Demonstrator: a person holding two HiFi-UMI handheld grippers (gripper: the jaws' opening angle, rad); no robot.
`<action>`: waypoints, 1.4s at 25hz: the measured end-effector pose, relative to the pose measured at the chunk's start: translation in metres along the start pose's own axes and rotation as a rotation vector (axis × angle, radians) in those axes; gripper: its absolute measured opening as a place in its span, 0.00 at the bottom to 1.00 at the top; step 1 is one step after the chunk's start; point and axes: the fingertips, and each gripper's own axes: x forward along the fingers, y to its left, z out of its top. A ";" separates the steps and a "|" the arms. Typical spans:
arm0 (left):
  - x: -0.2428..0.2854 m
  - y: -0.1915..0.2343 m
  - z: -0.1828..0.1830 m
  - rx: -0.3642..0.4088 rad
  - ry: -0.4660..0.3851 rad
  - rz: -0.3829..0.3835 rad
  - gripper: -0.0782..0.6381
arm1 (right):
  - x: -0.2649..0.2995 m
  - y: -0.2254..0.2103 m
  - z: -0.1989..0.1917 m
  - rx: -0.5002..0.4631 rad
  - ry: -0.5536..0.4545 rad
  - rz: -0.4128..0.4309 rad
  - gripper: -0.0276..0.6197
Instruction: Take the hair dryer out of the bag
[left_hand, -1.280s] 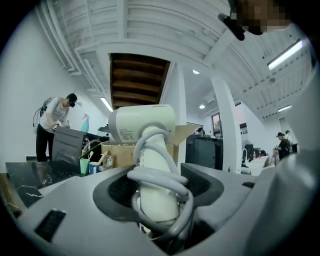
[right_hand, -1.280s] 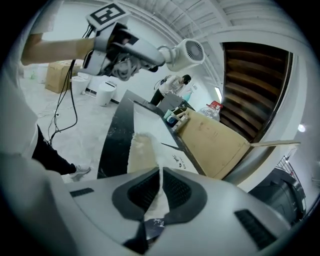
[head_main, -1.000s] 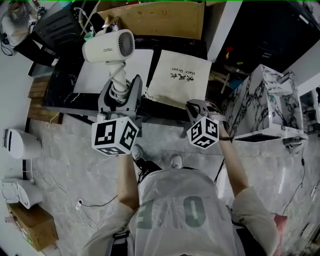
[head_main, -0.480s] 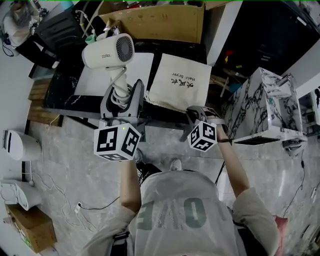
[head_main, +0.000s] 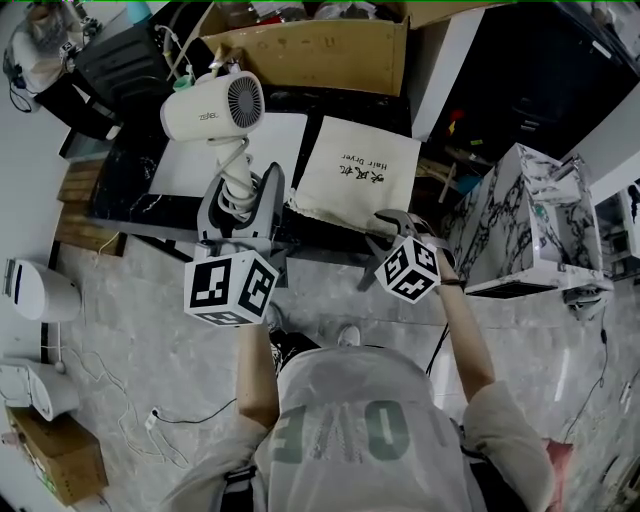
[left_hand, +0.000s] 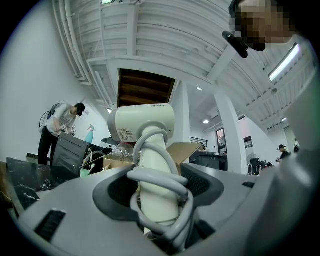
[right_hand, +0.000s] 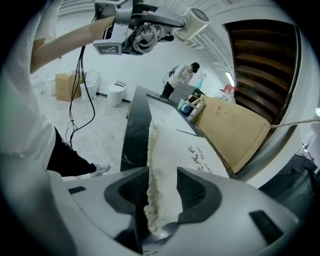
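Holding the hair dryer (head_main: 205, 104) clear of the bag (head_main: 362, 172)

Left claw (head_main: 241, 192) is clamped on the dryer's cord-wrapped handle, well above the table (head_main: 118, 196). Right claw (head_main: 393, 226) has just been opening; its jaws stand apart, the bag's frilled edge loose between them. The cream bag lies flat on the table.

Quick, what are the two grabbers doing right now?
Left gripper: closed on the handle of the hair dryer.
Right gripper: open, its jaws have just been opening, with the edge of the bag between them.
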 end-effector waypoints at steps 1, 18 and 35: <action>0.000 -0.001 0.000 0.002 -0.001 -0.001 0.51 | -0.004 -0.007 0.006 0.011 -0.019 -0.015 0.30; -0.012 -0.030 0.000 0.022 -0.080 0.008 0.51 | -0.175 -0.122 0.132 0.543 -0.771 -0.612 0.16; -0.039 -0.036 -0.022 0.025 -0.057 0.039 0.51 | -0.156 -0.085 0.107 0.638 -0.722 -0.569 0.09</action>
